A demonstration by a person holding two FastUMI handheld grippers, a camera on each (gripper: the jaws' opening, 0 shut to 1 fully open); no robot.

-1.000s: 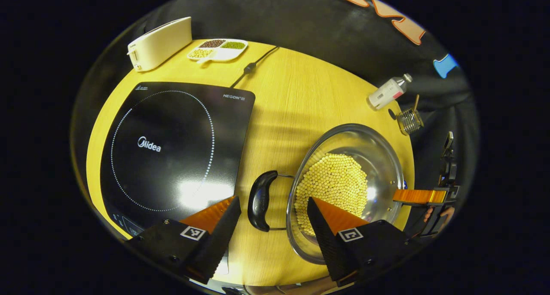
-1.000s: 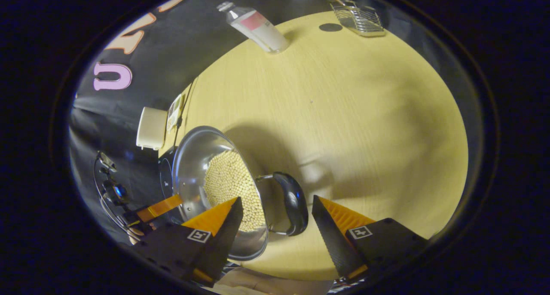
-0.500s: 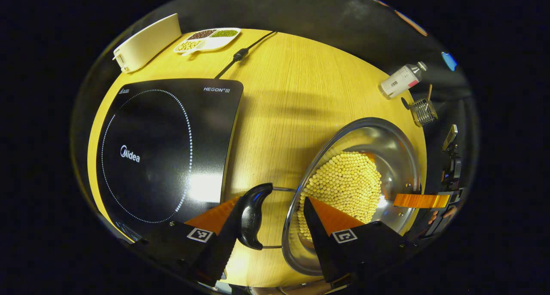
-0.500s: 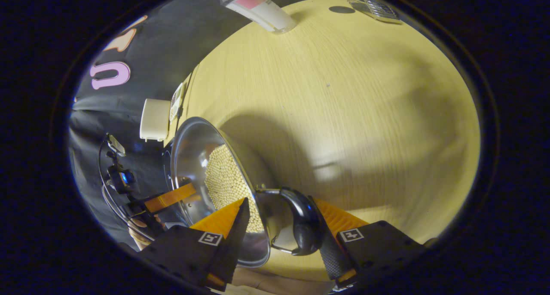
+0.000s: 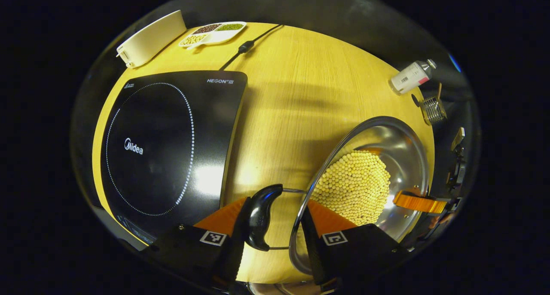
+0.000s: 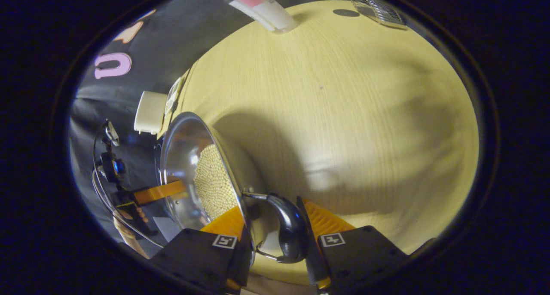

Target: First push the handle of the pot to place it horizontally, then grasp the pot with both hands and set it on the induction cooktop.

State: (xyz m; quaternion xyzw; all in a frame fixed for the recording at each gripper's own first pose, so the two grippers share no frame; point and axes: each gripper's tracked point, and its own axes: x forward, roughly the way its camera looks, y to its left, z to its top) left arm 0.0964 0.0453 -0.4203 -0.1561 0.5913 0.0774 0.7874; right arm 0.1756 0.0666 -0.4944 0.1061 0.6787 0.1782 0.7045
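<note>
A steel pot (image 5: 399, 157) holding pale round beans stands on the wooden table (image 5: 292, 97), to the right of the black induction cooktop (image 5: 163, 144). My left gripper (image 5: 277, 202) has closed around the pot's near black handle (image 5: 262, 215): one finger is outside the handle, the other inside the rim. Across the pot, my right gripper (image 6: 270, 207) grips the opposite black handle (image 6: 290, 228) the same way, with the pot (image 6: 180, 157) to its left. The right gripper's finger (image 5: 419, 202) sits at the far rim. I cannot tell whether the pot is off the table.
A white appliance (image 5: 148, 43), a divided dish of beans (image 5: 212, 32) and the cooktop's power cable (image 5: 247, 47) lie at the table's back. A bottle (image 5: 410, 75) and a small wire basket (image 5: 432, 110) sit near the right edge. A hand (image 6: 129, 217) holds the left gripper.
Both grippers moved in over the pot's two handles and narrowed from wide open until their fingers bracket handle and rim.
</note>
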